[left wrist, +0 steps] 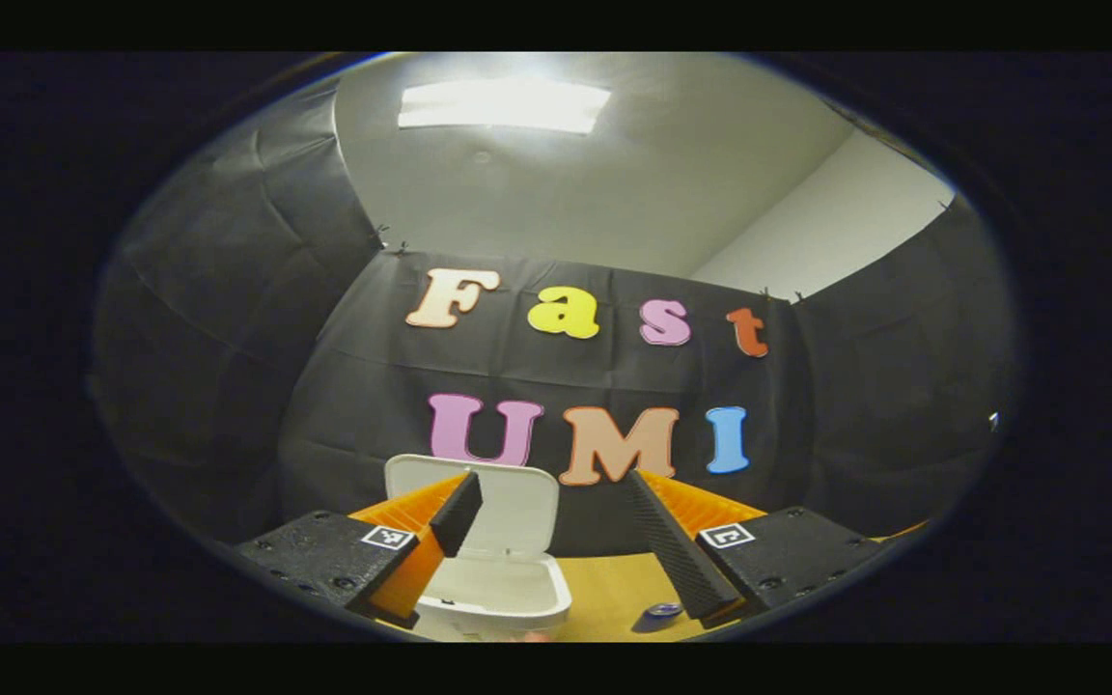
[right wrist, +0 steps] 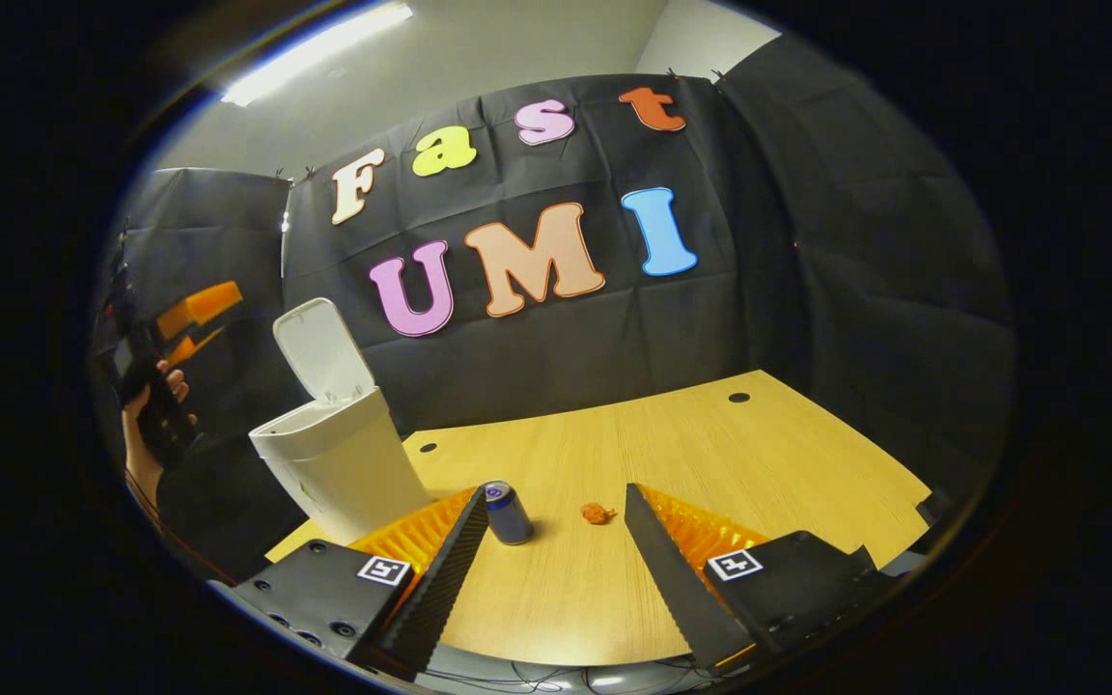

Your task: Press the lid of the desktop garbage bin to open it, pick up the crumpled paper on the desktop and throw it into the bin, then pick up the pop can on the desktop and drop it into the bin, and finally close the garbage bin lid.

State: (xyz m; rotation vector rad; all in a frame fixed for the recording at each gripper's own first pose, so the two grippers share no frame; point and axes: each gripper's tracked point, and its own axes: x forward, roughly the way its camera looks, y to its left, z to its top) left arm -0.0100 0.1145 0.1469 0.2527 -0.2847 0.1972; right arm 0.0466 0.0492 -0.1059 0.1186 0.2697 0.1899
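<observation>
Starting with the left gripper view, we saw the left gripper [left wrist: 556, 521] released, its two fingers spread wide with nothing between them, raised above the desk and pointed at the black booth wall [left wrist: 373, 386]. Just below and ahead of it sat the white garbage bin [left wrist: 493, 589] with its lid [left wrist: 508, 502] flipped up and standing open; the left finger overlapped the lid's near edge in the picture, contact we could not tell. A strip of the wooden desktop [left wrist: 604, 598] showed to the right of the bin, and the top of the pop can [left wrist: 662, 610] peeked in at the bottom beside the right finger. Moving to the right gripper view, we saw the right gripper [right wrist: 556, 560] also released, jaws wide apart and empty, low over the near edge of the desktop [right wrist: 710, 454]. The pop can [right wrist: 508, 512] stood upright just beside the left fingertip, not gripped. The small orange crumpled paper [right wrist: 597, 513] lay on the desk right of the can, between the fingers but farther off. The bin [right wrist: 339, 463] stood at the desk's left side, lid [right wrist: 319, 352] up. At far left a hand [right wrist: 146, 425] held the other gripper [right wrist: 184, 323] up beside the bin.
</observation>
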